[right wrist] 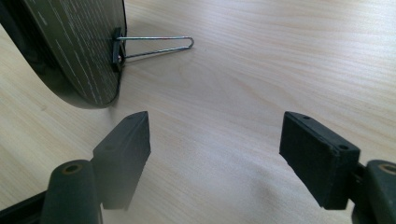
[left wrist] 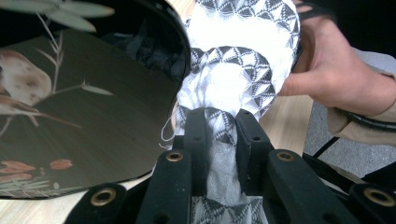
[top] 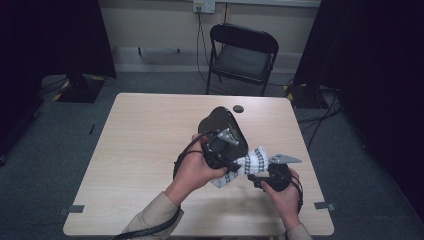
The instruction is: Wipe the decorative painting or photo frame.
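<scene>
At the left of the high view the person's left hand point(top: 192, 172) carries the left gripper point(top: 235, 162) over the pale wooden table point(top: 145, 150), and the gripper's own view shows its two black jaws pinched together on a white cloth with a black triangle pattern point(left wrist: 233, 79). Just beside the cloth on its left stands a dark oval plaque point(left wrist: 79, 121), glossy and painted with leaves, twigs and pale rounded shapes; it is tilted up on the tabletop near the table's middle, and the bunched cloth looks to press against its rim. From behind, the right gripper view shows its speckled back and a thin wire stand point(right wrist: 156, 46) resting on the wood. Farther right the cloth runs toward the right hand point(top: 282, 192), which holds the right gripper point(top: 255, 180) low over the table; its jaws are spread wide apart with only bare wood between them
</scene>
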Available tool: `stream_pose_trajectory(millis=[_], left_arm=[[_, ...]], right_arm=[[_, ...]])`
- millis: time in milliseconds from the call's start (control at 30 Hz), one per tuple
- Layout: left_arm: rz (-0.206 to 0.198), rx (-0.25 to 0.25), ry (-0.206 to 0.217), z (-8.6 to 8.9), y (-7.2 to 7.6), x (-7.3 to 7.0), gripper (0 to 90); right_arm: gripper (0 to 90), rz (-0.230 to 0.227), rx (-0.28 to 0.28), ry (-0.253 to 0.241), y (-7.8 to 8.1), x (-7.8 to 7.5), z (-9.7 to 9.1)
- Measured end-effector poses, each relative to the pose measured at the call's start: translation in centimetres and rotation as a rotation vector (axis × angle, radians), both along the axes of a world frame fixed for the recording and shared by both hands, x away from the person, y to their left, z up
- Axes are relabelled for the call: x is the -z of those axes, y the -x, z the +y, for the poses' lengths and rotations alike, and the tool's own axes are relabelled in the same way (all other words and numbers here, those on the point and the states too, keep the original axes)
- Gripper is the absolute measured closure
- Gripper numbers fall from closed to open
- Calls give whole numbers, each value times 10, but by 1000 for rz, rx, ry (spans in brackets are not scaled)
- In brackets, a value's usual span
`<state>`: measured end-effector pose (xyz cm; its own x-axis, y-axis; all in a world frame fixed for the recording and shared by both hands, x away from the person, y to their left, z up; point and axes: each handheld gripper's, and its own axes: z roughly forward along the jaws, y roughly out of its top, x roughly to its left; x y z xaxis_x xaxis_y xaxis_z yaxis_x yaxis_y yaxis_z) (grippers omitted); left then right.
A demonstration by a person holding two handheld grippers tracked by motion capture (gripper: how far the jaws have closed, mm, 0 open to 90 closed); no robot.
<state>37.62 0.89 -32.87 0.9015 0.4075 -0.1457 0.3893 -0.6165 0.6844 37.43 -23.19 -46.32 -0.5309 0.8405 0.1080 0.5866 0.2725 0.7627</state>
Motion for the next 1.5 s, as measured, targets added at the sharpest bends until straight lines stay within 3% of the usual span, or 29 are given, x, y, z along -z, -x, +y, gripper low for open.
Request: stream_pose_trajectory(millis=[400, 733, 1133, 1300, 1500], left_arm=[[-41, -15, 17, 0, -2, -29, 773], [-63, -66, 22, 6, -13, -48, 773], [-72, -122, 25, 11, -27, -57, 772], [-72, -134, 24, 12, -30, -59, 773], [-71, -148, 20, 12, -33, -61, 773]], right_arm=[[246, -1, -13, -8, 1, -1, 1], [243, -2, -100, -32, 3, -5, 14], [304, -41, -218, -70, 9, -13, 38], [335, -51, -230, -88, 9, -15, 42], [442, -47, -240, -95, 7, -15, 50]])
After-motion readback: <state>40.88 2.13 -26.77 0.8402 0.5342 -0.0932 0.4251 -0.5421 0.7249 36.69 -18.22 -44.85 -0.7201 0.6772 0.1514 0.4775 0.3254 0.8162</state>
